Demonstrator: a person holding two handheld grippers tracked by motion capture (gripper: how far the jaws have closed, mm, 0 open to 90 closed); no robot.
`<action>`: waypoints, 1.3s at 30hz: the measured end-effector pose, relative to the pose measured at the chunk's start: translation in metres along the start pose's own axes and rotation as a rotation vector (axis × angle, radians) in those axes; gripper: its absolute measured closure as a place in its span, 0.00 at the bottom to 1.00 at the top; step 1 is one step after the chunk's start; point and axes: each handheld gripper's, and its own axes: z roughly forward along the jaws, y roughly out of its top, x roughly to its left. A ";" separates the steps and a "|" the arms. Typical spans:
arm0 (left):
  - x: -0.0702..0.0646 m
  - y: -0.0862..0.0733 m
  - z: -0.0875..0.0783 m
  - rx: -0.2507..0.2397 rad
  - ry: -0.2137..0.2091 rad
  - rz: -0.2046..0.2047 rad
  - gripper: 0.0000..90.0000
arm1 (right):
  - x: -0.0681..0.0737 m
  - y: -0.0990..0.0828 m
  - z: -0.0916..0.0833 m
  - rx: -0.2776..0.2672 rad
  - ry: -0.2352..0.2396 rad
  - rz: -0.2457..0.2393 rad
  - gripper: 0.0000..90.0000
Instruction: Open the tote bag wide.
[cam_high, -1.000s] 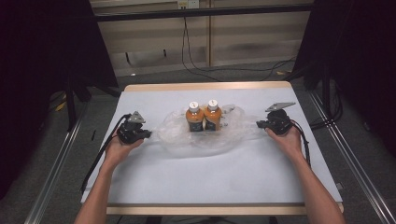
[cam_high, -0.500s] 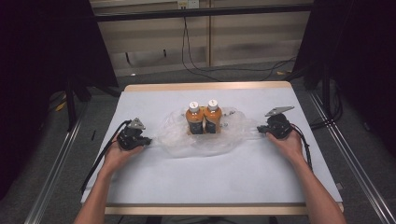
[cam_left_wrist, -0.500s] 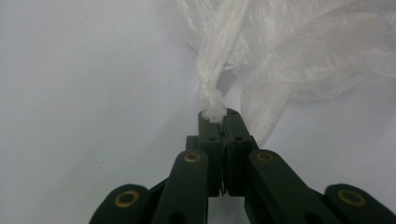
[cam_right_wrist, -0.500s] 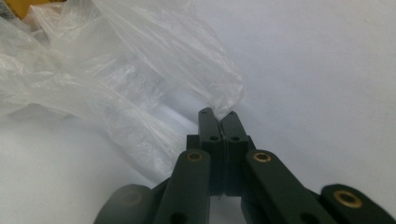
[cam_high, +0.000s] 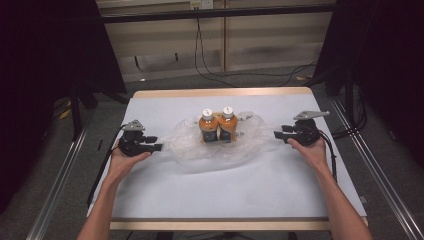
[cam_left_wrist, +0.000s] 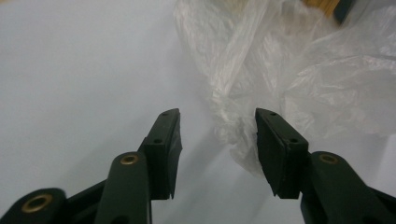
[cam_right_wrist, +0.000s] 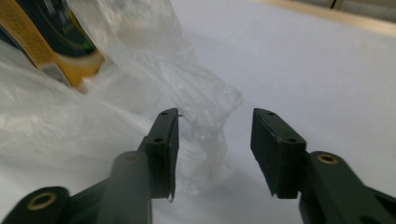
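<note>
Plastic bag is lying mid-table around two orange bottles, while the left gripper and right gripper are resting level at its ends, jaws having just opened, pads clear of the film.

- Bright, even light from above on the white table; dark, murky surroundings on both sides.
- Soft, faint shadows under the plastic bag.
- Mild glare on bag folds.
- Close-up jaws soft and out of focus in both gripper views; bottles blurred, slightly grainy overall.
</note>
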 end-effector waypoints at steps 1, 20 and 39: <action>0.000 0.001 -0.002 -0.007 0.008 0.003 0.54 | 0.000 0.002 -0.004 -0.027 0.001 0.006 0.54; -0.007 0.018 -0.040 -0.233 -0.075 -0.036 0.53 | 0.029 0.031 -0.017 -0.119 0.078 -0.049 0.54; -0.049 0.059 0.015 -0.059 -0.156 0.157 1.00 | 0.067 0.055 0.026 0.063 0.267 -0.241 1.00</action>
